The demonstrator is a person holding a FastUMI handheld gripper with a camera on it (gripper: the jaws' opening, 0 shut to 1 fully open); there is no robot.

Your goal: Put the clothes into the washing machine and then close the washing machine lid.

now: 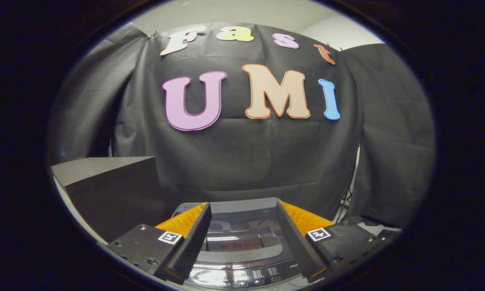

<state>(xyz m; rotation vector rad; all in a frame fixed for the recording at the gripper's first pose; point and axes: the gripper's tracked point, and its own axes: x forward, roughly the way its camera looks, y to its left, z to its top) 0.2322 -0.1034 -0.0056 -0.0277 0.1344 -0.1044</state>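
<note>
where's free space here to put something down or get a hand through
The flat top of the dark box, beside the washing machine and in front of the black cloth wall, looks bare. The washing machine's closed glass lid lies flat between the open tool fingers, nothing on it. It is crowded at the control panel near the fingers' bases.
</note>
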